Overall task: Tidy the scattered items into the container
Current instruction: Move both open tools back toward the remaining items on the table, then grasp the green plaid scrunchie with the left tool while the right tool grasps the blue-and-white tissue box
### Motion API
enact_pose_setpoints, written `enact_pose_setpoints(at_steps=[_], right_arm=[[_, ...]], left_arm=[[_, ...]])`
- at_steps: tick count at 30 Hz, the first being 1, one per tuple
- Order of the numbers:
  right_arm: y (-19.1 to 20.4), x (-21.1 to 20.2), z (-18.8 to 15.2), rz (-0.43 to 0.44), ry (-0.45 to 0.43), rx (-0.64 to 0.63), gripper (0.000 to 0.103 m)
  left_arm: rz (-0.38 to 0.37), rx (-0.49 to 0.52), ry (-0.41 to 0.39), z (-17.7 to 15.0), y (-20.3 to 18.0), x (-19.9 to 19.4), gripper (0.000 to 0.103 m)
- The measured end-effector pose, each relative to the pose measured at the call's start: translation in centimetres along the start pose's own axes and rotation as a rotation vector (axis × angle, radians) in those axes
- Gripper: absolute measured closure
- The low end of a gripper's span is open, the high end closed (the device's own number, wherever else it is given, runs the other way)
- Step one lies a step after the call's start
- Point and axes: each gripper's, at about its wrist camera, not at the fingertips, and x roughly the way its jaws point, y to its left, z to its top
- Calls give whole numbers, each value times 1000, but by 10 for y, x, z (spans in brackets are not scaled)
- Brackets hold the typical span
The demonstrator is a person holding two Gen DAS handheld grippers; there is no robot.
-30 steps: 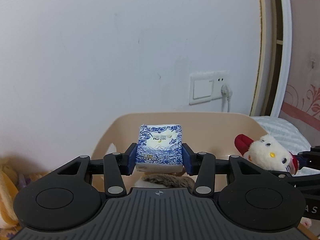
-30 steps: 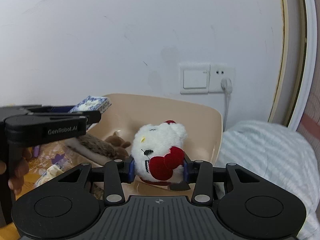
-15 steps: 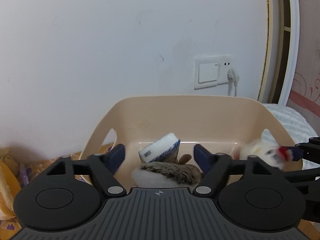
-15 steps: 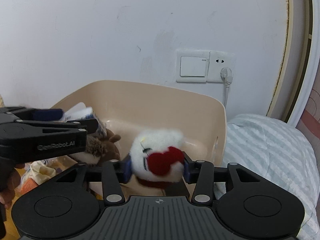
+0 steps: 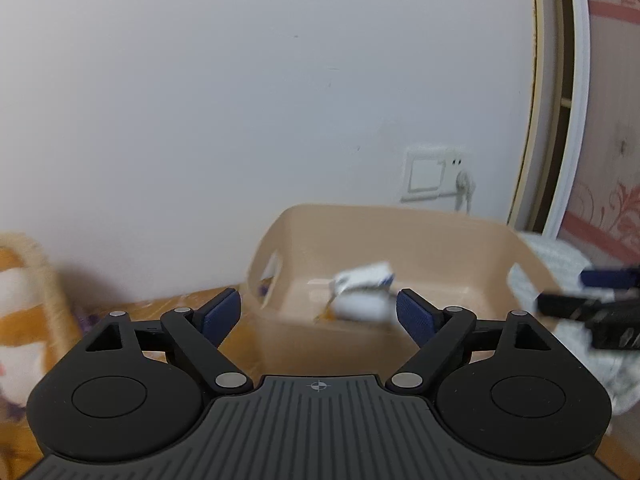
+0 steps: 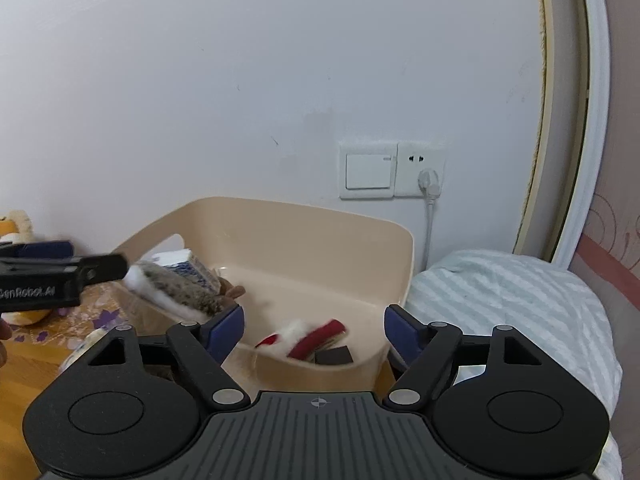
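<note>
A beige plastic bin (image 5: 404, 240) (image 6: 320, 236) stands against the white wall. Inside it lie a blue-and-white tissue pack (image 6: 192, 266) (image 5: 366, 276), a grey-and-white furry toy (image 6: 176, 292) and a white plush with a red bow (image 6: 308, 336), blurred. My left gripper (image 5: 318, 312) is open and empty, in front of the bin's left side. My right gripper (image 6: 314, 326) is open and empty at the bin's near rim. The left gripper also shows in the right wrist view (image 6: 52, 276), at the left.
A striped light-blue pillow (image 6: 512, 304) lies right of the bin. A wall switch and socket with a plugged cable (image 6: 392, 170) are behind it. A yellow plush (image 6: 16, 232) and a woven basket (image 5: 28, 288) sit at the left on the floral cloth.
Both grippers opened: the tissue pack dropped from the left, then the white plush from the right, into the bin. Both grippers pulled back and the left swung leftward.
</note>
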Motion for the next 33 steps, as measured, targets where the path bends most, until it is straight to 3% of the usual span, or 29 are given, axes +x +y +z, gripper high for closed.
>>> enact_pose_setpoints(at_steps=[7,17,24,33], right_arm=[[3,-44,-23,59,-43,-1,0],[24,-91,-75,70,-33,-155,0],[18,-94,-104,72,35,-154,0],[17,-87,-130,75,115,-173,0]], left_arm=[[46,70,-25,-38,21,-49,16],[14,62,34,-87,29,-106,16],[0,92,101,-125,10,-126,16],[-33,43,160,-160,-12,-127,16]])
